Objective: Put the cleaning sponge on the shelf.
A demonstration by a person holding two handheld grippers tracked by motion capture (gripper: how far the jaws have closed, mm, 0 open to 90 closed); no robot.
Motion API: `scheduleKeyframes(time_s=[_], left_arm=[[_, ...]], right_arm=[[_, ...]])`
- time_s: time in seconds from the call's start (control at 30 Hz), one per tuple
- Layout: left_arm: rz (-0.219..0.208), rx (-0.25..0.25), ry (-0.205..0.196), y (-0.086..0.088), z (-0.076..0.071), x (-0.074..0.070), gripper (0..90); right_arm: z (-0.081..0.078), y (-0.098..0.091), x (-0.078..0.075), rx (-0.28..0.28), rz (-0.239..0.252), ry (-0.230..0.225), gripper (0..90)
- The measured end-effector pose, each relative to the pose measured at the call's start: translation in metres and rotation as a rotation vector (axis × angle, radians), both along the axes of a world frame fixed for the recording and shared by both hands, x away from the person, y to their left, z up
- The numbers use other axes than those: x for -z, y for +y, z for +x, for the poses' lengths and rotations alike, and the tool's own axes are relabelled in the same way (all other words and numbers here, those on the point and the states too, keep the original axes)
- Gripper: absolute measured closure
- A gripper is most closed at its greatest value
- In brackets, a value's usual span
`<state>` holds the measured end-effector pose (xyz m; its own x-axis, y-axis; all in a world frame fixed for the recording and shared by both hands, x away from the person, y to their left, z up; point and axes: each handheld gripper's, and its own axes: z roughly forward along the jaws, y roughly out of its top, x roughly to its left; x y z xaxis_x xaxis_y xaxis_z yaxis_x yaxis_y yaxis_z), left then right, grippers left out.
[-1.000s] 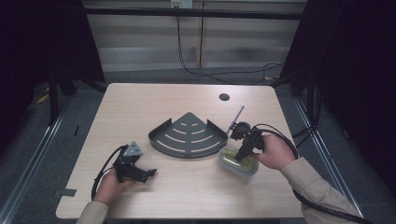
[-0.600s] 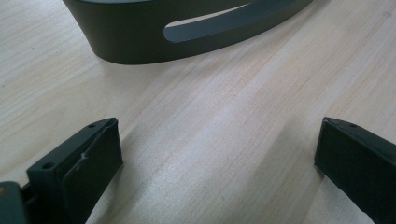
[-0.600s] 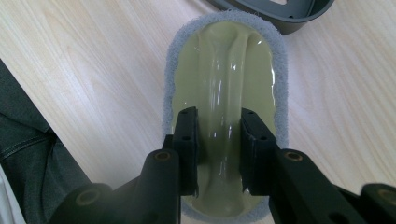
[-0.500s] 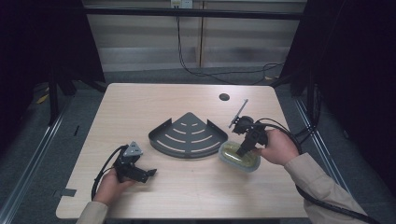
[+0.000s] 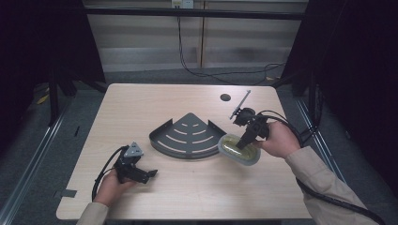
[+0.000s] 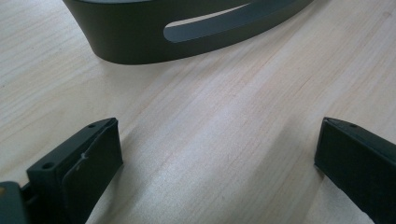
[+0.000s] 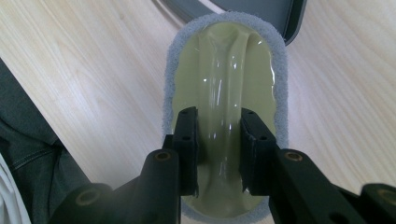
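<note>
Right gripper (image 7: 218, 154) clamped on the sponge scrubber's (image 7: 224, 70) stiff glossy handle ridge, lower-center frame; light, soft foam rim, slick plastic, so hold the ridge.

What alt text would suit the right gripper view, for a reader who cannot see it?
The right gripper has its two black jaws closed on the raised handle of a pale yellow-green scrubbing pad with a grey foam rim, seen from above over a light wooden table. A dark grey slotted rack lies just beyond the pad.
</note>
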<state>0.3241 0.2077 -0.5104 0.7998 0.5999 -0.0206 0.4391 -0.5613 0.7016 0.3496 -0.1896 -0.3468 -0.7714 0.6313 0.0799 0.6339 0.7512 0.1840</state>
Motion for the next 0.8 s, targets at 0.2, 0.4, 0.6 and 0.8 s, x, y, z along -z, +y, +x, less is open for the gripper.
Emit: scheduleKeyframes(time_s=[0.2, 0.4, 0.6, 0.8], left_arm=[[0.0, 0.0, 0.001, 0.0, 0.0, 0.0, 0.2], [0.0, 0.0, 0.001, 0.0, 0.0, 0.0, 0.2], [0.002, 0.002, 0.003, 0.0, 0.0, 0.0, 0.2], [0.002, 0.001, 0.003, 0.0, 0.0, 0.0, 0.2]], right_arm=[[0.005, 0.002, -0.006, 0.005, 0.007, -0.013, 71.2], [0.012, 0.004, -0.008, 0.017, 0.013, -0.024, 71.2], [0.018, 0.01, -0.01, 0.021, 0.011, -0.028, 71.2], [0.023, 0.017, -0.011, 0.019, 0.014, -0.044, 71.2]])
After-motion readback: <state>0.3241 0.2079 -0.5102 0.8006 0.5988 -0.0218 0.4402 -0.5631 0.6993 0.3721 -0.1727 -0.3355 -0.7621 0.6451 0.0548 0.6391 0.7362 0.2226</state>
